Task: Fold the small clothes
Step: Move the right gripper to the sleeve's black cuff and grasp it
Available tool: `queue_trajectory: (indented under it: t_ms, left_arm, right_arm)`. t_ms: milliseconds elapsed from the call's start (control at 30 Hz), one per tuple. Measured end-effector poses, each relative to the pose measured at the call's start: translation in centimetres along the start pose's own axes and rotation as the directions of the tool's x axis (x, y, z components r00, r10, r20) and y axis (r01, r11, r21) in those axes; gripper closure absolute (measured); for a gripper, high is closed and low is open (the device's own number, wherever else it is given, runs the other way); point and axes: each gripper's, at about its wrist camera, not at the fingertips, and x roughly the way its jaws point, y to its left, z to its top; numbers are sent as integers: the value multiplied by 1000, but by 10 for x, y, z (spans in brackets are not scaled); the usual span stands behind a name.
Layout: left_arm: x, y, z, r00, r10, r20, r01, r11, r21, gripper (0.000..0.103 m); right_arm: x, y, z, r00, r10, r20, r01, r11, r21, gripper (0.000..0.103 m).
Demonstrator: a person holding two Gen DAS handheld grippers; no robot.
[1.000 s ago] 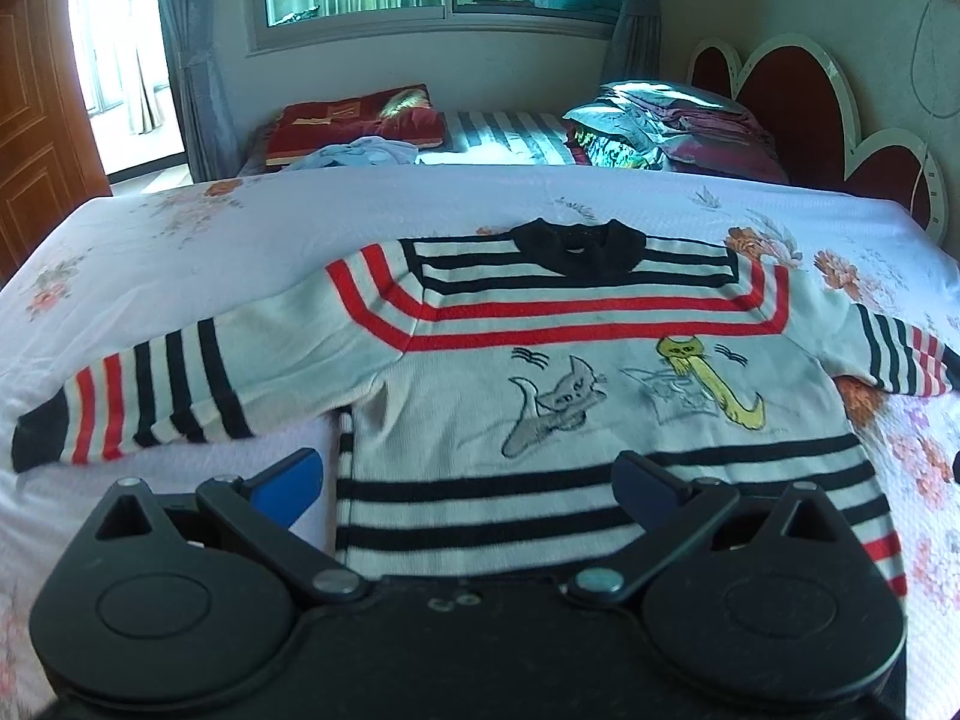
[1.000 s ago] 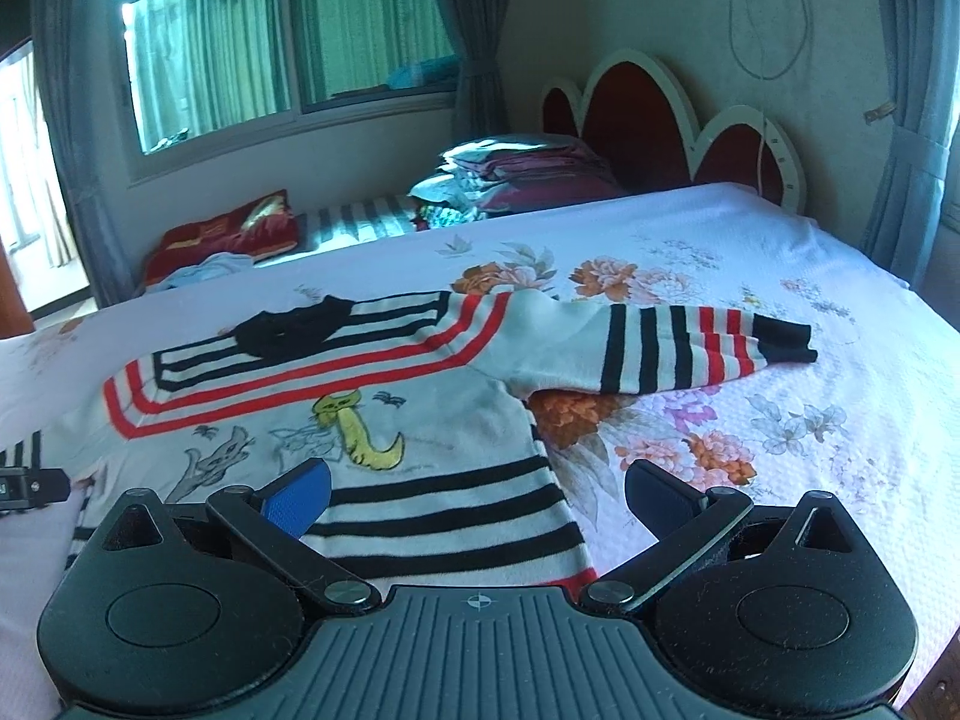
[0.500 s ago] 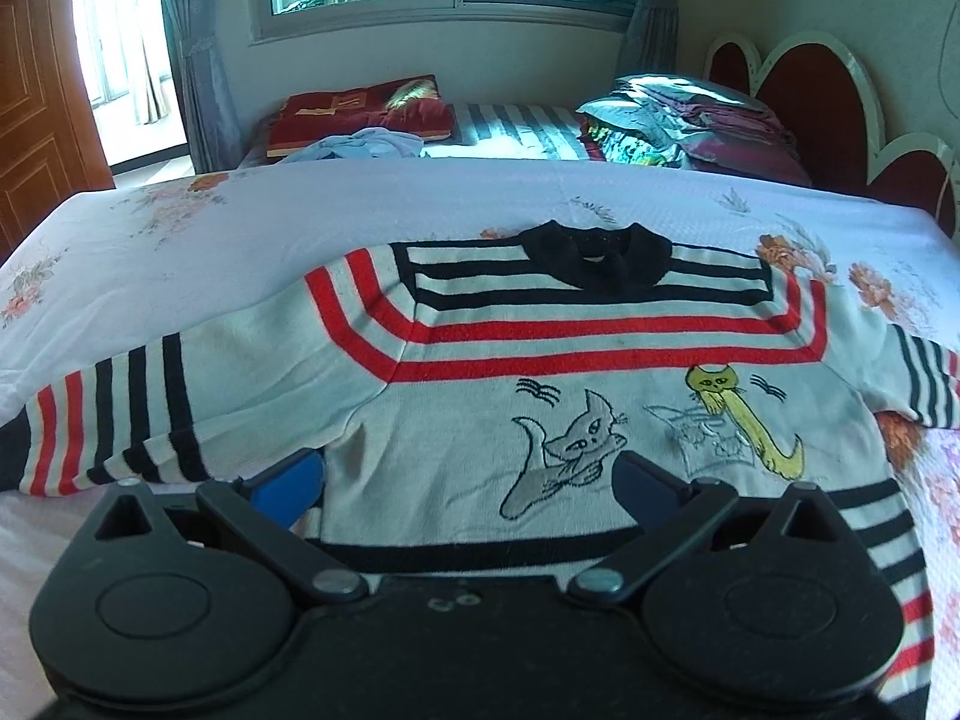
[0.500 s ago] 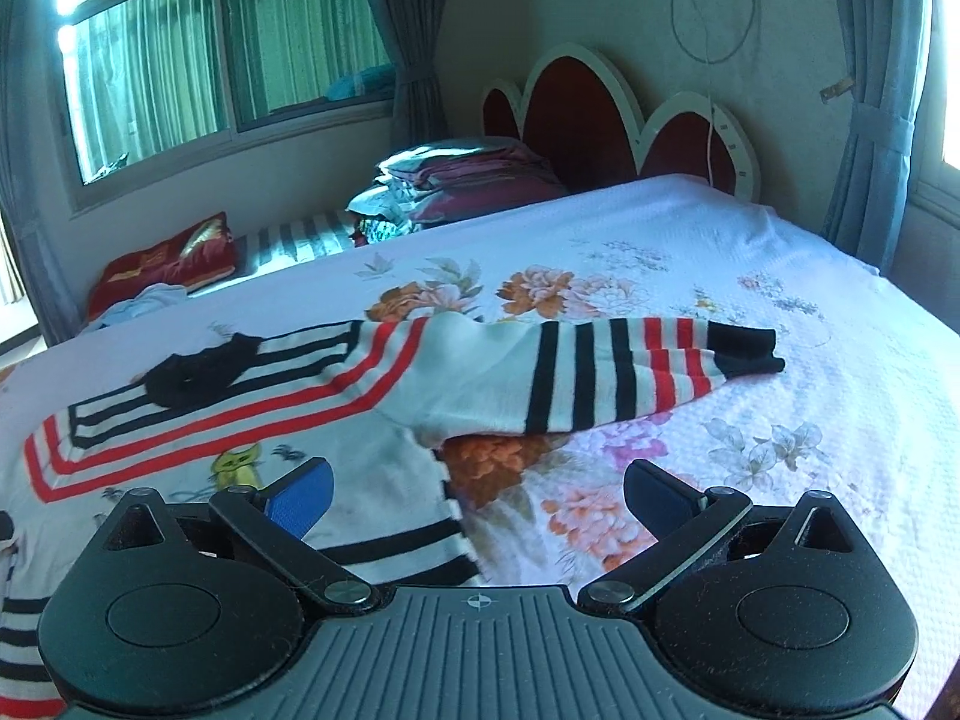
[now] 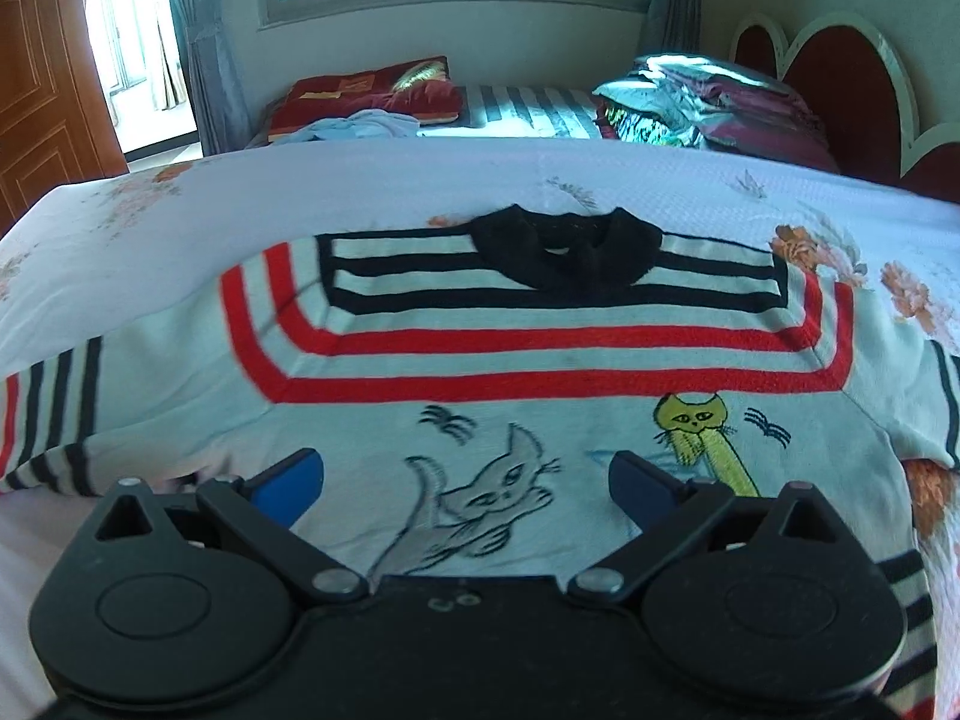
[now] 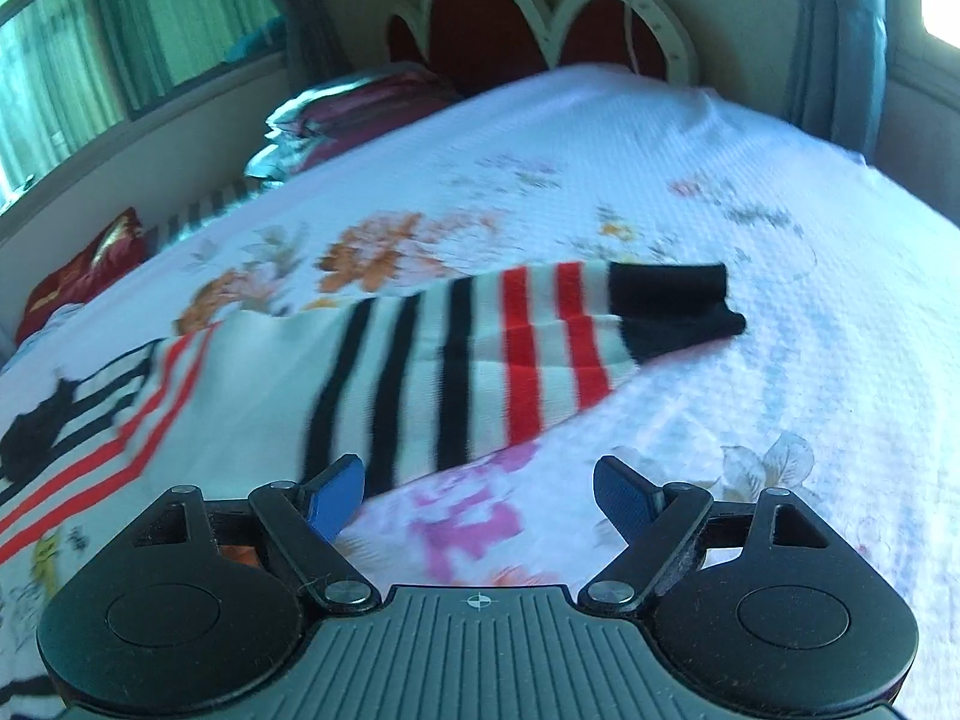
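Note:
A small white sweater with red and black stripes, a black collar and two cat pictures lies flat, front up, on the bed. My left gripper hovers open above its chest, over the grey cat, with nothing between the fingers. In the right wrist view the sweater's right sleeve stretches out sideways and ends in a black cuff. My right gripper hangs just before the sleeve's lower edge; its jaws are closing, with only bedspread between them.
The sweater rests on a white floral bedspread. Folded bedding and pillows are piled at the far side by the red headboard. A second bed with a red cushion stands under the window.
Both grippers moved forward and lower toward the sweater. The left now sits over the cat pictures instead of the hem; the right swung right from the body to the outstretched sleeve and narrowed slightly.

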Motion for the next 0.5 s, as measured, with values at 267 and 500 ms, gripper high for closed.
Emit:
queue_trajectory:
  t_ms: [267,500]
  left_arm:
    - [23,-20,7,999,30,-25,-30,1000,-5,2]
    - [27,-17,5,999,40,-35,-40,999,-5,3]
  right_arm:
    - [50,-57,21,998,-52,-39,58,982,182,23]
    - [62,-77,39,996,-85,26,75,961,268,73]
